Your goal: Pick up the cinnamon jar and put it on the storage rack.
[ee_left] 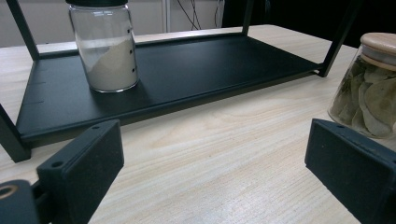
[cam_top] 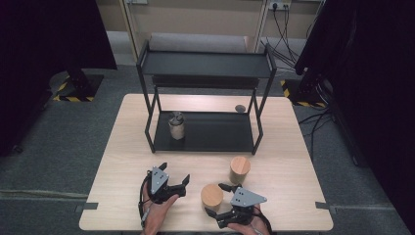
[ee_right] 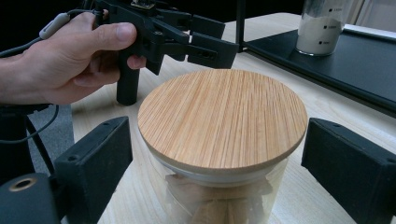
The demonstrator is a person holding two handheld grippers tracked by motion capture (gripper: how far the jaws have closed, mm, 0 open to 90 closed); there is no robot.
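Both grippers [cam_top: 172, 179] [cam_top: 216, 199] wide open

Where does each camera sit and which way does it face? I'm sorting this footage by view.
High view: above the person's side, looking forward and down on the table and black rack; both forearms and hand-held grippers enter at the bottom.
Left gripper view: rides the left hand-held gripper, facing the rack; its two jaws stand apart.
Right gripper view: rides the right hand-held gripper, jaws open around the wooden-lidded jar; the left hand shows beyond.
Shared: both gripper views catch the powder jar on the rack's lower shelf.
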